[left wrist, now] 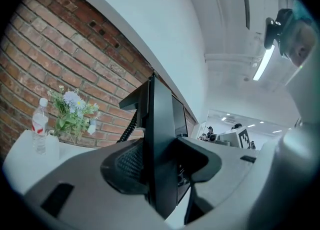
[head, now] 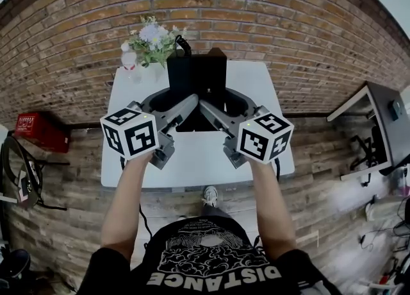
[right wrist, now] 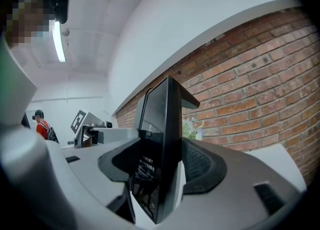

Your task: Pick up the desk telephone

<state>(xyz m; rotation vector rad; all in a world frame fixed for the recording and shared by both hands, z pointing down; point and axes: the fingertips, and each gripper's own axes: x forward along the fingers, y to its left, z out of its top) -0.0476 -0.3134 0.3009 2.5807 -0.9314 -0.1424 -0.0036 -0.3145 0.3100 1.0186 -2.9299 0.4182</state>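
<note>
Desk telephone (head: 196,75) is clamped at opposite edges by the left hand-held gripper (left wrist: 160,168) and right hand-held gripper (right wrist: 159,168); a drop onto the surface (head: 128,159) could be caused by uneven lifting.

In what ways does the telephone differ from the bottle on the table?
The telephone is black; the bottle is clear with a red label. The telephone is clamped in the jaws of both the left gripper and the right gripper; the bottle stands free on the table, untouched. The telephone looks much larger than the bottle.
</note>
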